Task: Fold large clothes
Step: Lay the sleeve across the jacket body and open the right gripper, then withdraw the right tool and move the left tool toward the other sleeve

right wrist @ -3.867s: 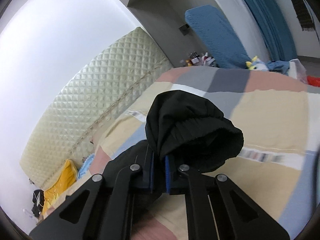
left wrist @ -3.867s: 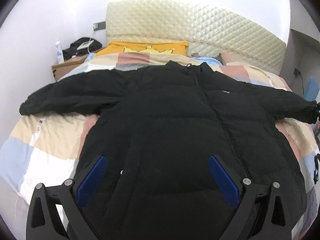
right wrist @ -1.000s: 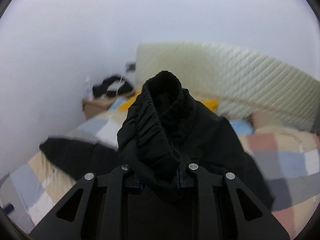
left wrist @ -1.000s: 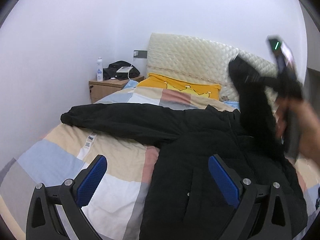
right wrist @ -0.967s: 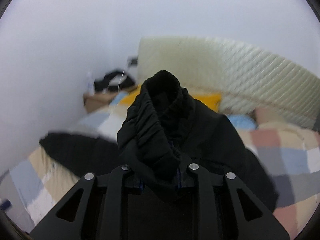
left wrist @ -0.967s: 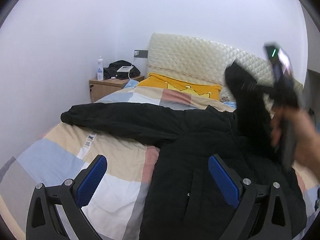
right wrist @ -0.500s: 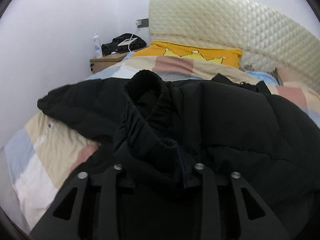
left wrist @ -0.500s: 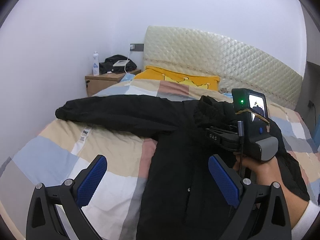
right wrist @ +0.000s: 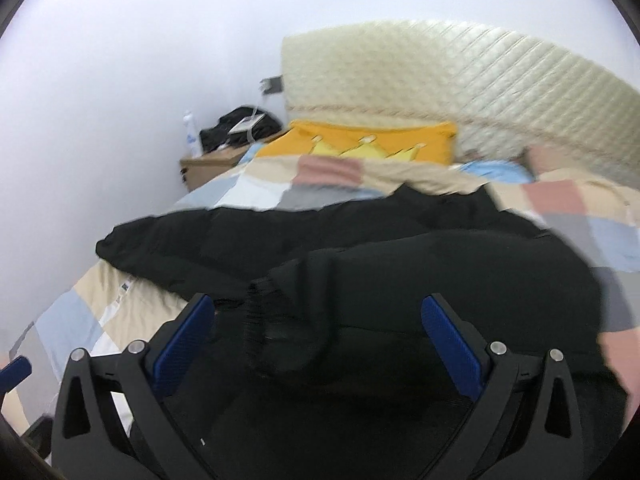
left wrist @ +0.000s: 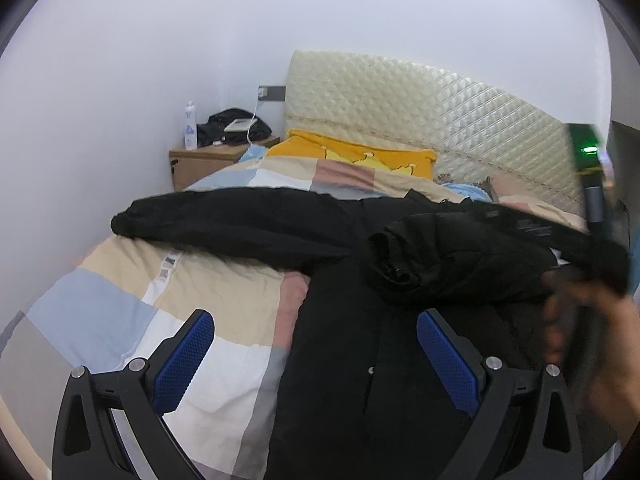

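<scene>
Patchwork bed (left wrist: 224,300), one black jacket (left wrist: 360,360), apparently one sleeve (left wrist: 460,268) folded across; two grippers, left gripper (left wrist: 316,356) and right gripper (right wrist: 318,340), both wide, empty

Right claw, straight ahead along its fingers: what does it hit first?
Most likely the folded-over sleeve cuff of the black jacket, lying loose between the open right claw. Its jaws have just been opening. Depth is unclear in the blur.

A black puffer jacket (left wrist: 360,360) lies flat on the bed (left wrist: 224,312), one sleeve outstretched, the other folded across its chest.
</scene>
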Demonstrator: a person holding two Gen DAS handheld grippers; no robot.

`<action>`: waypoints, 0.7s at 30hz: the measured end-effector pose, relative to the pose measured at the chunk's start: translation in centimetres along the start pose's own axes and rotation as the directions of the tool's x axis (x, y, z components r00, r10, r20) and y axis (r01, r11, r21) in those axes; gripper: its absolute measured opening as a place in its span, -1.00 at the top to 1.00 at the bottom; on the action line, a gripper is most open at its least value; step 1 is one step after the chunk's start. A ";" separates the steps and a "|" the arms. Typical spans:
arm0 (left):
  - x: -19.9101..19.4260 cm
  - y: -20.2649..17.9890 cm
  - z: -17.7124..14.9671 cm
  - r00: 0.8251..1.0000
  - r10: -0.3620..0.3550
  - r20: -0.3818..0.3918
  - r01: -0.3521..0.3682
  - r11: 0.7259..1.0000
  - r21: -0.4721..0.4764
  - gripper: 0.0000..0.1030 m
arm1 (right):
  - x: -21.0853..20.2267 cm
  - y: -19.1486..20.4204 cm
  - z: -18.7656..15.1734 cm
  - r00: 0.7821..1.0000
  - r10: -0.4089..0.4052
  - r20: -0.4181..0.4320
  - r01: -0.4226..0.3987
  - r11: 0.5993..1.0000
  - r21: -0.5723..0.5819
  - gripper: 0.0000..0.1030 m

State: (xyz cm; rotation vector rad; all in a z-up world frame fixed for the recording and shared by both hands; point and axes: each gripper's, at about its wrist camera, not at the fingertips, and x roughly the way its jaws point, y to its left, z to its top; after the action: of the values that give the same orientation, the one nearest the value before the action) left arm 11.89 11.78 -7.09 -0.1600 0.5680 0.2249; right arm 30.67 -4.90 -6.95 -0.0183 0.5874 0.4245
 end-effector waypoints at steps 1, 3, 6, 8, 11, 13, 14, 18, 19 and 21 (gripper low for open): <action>-0.4 -0.3 0.1 1.000 -0.008 0.004 0.008 1.000 0.002 -0.99 | -1.8 -0.7 0.2 0.999 -0.030 0.021 0.029 0.999 0.015 -0.99; -1.5 -0.7 0.4 0.999 -0.034 0.015 0.034 0.999 0.003 -0.99 | -5.1 -1.8 0.2 0.998 -0.037 0.055 0.034 0.998 0.051 -0.99; -3.6 -1.5 0.3 0.996 -0.068 0.050 0.067 0.998 0.019 -0.99 | -9.4 -2.6 0.1 0.993 -0.077 0.089 0.072 0.995 0.063 -1.00; -4.9 -1.9 0.0 0.995 -0.081 0.064 0.079 0.996 0.027 -0.99 | -11.8 -3.0 -0.2 0.989 -0.098 0.107 0.091 0.994 0.066 -1.00; -6.0 -2.5 -0.7 0.994 -0.091 0.065 0.090 0.996 0.013 -0.99 | -15.6 -3.5 -1.0 0.981 -0.128 0.146 0.117 0.990 0.082 -1.00; -6.8 -2.9 -1.0 0.992 -0.099 0.082 0.098 0.995 0.015 -0.99 | -18.1 -4.0 -2.0 0.970 -0.162 0.181 0.147 0.984 0.097 -1.00; -7.2 -3.1 -1.0 0.991 -0.096 0.092 0.095 0.995 0.023 -0.99 | -18.9 -4.3 -2.3 0.967 -0.175 0.184 0.157 0.982 0.108 -1.00; -9.3 -3.8 -1.2 0.989 -0.077 0.129 0.070 0.996 0.058 -0.99 | -21.7 -4.9 -4.0 0.961 -0.202 0.188 0.183 0.977 0.110 -1.00; -9.7 -3.9 -1.2 0.987 -0.081 0.137 0.073 0.996 0.059 -0.99 | -22.2 -4.9 -4.3 0.959 -0.209 0.191 0.192 0.976 0.103 -1.00; -10.6 -3.9 -1.1 0.982 -0.112 0.152 0.106 0.993 0.048 -0.99 | -23.6 -4.8 -5.2 0.958 -0.211 0.197 0.196 0.976 0.092 -1.00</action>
State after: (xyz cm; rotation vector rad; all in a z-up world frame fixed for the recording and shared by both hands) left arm 3.62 6.02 -1.88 -0.1335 0.4079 0.1185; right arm 12.10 -18.99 0.97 0.0328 0.3914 0.2009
